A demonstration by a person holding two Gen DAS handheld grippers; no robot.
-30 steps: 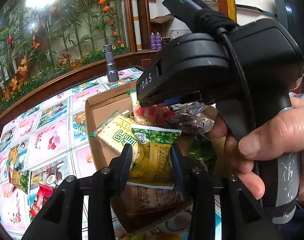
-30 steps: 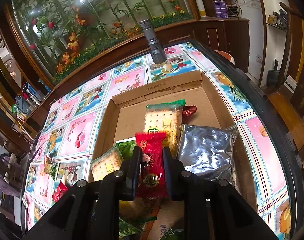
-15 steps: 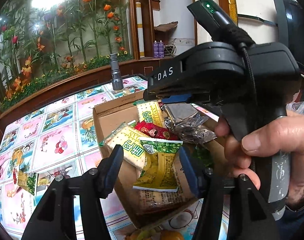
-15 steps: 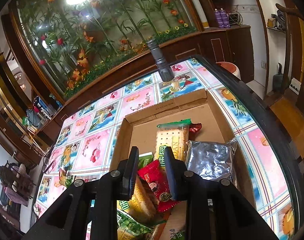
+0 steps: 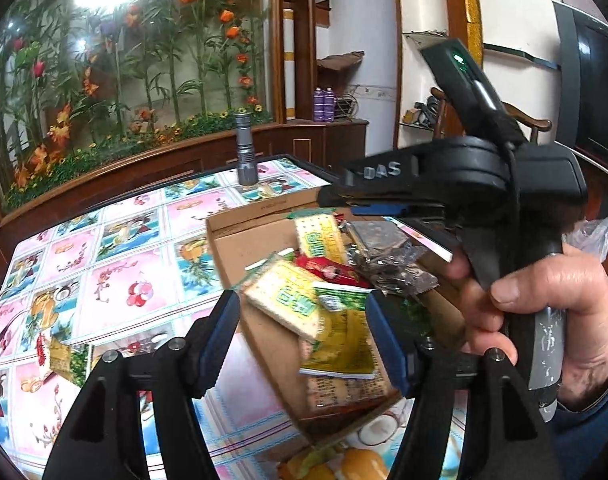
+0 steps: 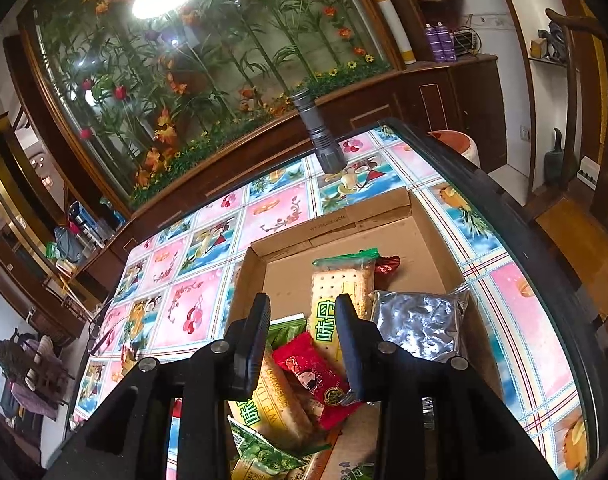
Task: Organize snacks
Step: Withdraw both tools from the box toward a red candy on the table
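Note:
A shallow cardboard box (image 5: 228, 252) (image 6: 356, 216) on the table holds several snack packs. They include cracker packs (image 5: 284, 300) (image 6: 336, 292), a red pack (image 6: 320, 376) (image 5: 332, 272), a yellow-green pack (image 5: 340, 340) and a silver foil bag (image 6: 420, 324) (image 5: 388, 264). My left gripper (image 5: 300, 332) is open and empty above the box's near part. My right gripper (image 6: 304, 340) is open and empty above the red pack. The right gripper's body, held in a hand, fills the right of the left wrist view (image 5: 464, 184).
A grey flashlight (image 5: 246, 152) (image 6: 318, 132) stands upright beyond the box. Loose snack packs (image 5: 60, 356) lie on the patterned tablecloth at the left. The table's dark edge (image 6: 524, 232) runs along the right. A wooden ledge with artificial flowers is behind.
The left gripper let go of the yellow-green pack, opened wide and rose. The right gripper let go of the red pack, which now lies in the box, and drew back upward.

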